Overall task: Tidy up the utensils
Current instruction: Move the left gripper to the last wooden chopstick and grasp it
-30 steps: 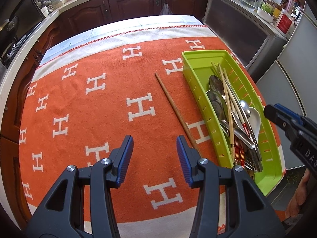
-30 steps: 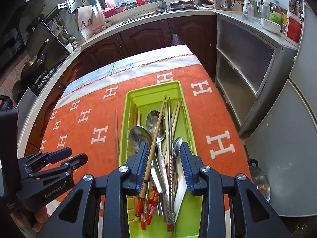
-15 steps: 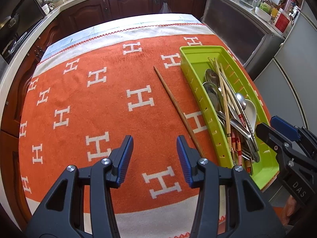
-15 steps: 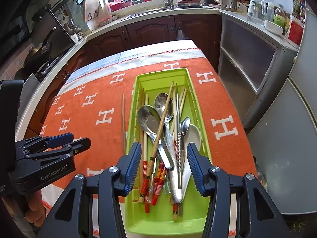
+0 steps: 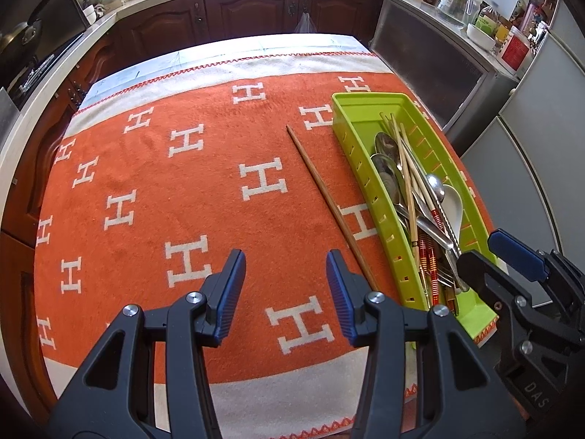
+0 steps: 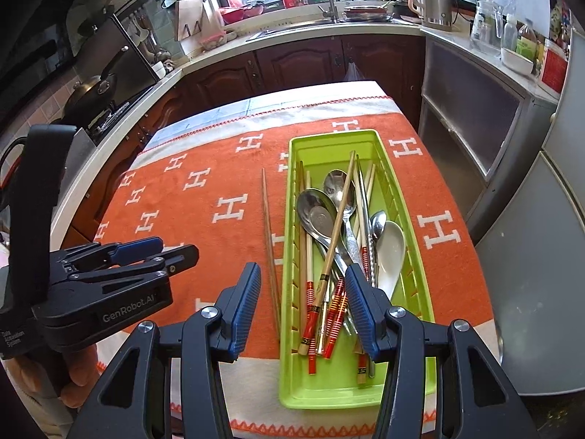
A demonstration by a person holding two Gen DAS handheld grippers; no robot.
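A green utensil tray (image 5: 345, 120) (image 6: 424, 292) lies on the right of the orange cloth and holds several spoons (image 6: 318, 212) and chopsticks (image 6: 338, 223). One brown chopstick (image 5: 329, 201) (image 6: 268, 234) lies on the cloth just left of the tray. My left gripper (image 5: 285, 281) is open and empty, above the cloth near its front edge, left of the lone chopstick's near end. My right gripper (image 6: 303, 292) is open and empty, above the tray's near end; it also shows in the left wrist view (image 5: 501, 256).
The orange cloth with white H marks (image 5: 182, 190) covers a table. Dark wood cabinets (image 6: 292, 69) and a counter with a sink (image 6: 321, 18) stand behind. A grey cabinet (image 6: 471, 109) and a fridge (image 6: 541, 256) stand on the right.
Both grippers have pulled back toward the table's near edge. The right gripper has opened wider and no longer straddles the chopstick in the tray.
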